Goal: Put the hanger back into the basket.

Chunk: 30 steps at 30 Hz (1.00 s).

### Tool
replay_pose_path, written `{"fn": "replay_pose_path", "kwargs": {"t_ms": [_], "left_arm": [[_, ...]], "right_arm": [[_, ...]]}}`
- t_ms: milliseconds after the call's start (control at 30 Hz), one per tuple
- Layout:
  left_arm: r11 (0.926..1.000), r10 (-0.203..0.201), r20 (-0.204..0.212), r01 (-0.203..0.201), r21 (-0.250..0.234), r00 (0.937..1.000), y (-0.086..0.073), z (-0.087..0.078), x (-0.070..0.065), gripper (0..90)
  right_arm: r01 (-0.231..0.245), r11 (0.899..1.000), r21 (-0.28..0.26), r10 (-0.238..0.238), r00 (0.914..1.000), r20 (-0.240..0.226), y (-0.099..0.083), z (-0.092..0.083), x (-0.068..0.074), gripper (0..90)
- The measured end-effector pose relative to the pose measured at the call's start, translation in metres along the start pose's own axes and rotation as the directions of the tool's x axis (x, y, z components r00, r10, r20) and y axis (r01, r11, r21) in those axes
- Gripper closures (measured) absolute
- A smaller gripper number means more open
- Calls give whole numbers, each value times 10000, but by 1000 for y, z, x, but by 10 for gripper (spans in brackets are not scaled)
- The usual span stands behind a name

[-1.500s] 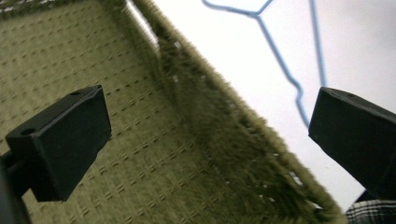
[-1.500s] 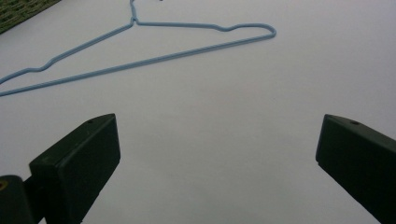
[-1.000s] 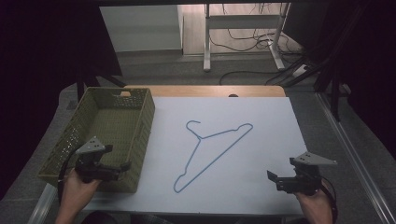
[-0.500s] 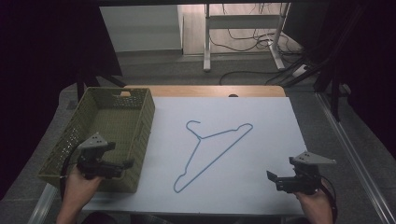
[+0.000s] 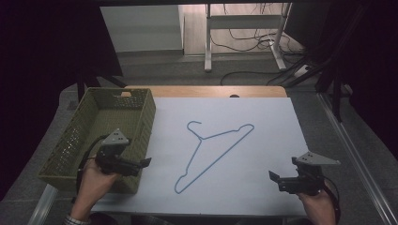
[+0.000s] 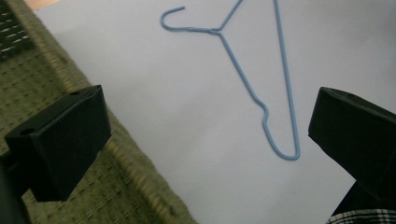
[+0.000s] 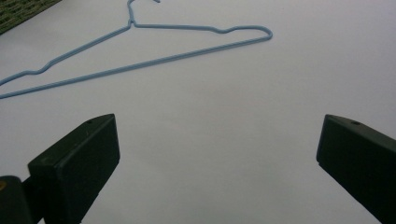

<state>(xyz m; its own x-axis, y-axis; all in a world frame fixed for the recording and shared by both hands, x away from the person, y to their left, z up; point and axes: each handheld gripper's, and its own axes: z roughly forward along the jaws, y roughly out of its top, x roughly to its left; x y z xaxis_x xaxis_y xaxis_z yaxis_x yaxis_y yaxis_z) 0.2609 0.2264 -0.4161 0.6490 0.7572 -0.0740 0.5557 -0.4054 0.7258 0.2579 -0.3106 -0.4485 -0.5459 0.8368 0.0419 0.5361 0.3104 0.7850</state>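
Observation:
A blue wire hanger (image 5: 202, 138) lies flat in the middle of a white sheet (image 5: 267, 140), hook toward the far side. My left gripper (image 5: 146, 162) hovers over the near right corner of a green woven basket (image 5: 146, 121), its jaws open and empty and pointing right toward the hanger (image 6: 215, 31). In the left gripper view, that gripper (image 6: 210, 121) frames the basket rim (image 6: 70, 79) and the sheet. My right gripper (image 5: 273, 176) is low at the sheet's near right, open and empty, pointing left. The right gripper view puts the hanger (image 7: 132, 24) well beyond this gripper (image 7: 219, 144).
The basket stands at the table's left with nothing visible inside. A wooden table edge (image 5: 197, 91) shows beyond the sheet. Behind the table are a desk frame (image 5: 244, 28) and cables on the floor. Dark surroundings flank both sides.
My left gripper has drifted a little to the right over the basket's corner. The right gripper and the hanger have stayed put.

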Motion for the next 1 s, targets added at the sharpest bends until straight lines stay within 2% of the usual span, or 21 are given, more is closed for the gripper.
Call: {"fn": "replay_pose_path", "kwargs": {"t_ms": [367,567,767,1000], "left_arm": [[9994,-307,565,314,-110,9979,19,22,-5,0],[9992,-323,951,342,-182,9949,35,42,-12,0],[9997,-189,1065,204,-132,9941,45,56,-15,0],[9997,-32,868,10,255,9962,60,82,-17,0]], "right_arm": [[29,10000,-12,-29,10000,-10,0,-1,0,0],[31,10000,-11,-31,10000,-29,0,-1,0,0],[23,10000,-13,-23,10000,-38,0,-1,-1,0],[50,10000,55,-50,10000,-40,0,1,0,0]]}}
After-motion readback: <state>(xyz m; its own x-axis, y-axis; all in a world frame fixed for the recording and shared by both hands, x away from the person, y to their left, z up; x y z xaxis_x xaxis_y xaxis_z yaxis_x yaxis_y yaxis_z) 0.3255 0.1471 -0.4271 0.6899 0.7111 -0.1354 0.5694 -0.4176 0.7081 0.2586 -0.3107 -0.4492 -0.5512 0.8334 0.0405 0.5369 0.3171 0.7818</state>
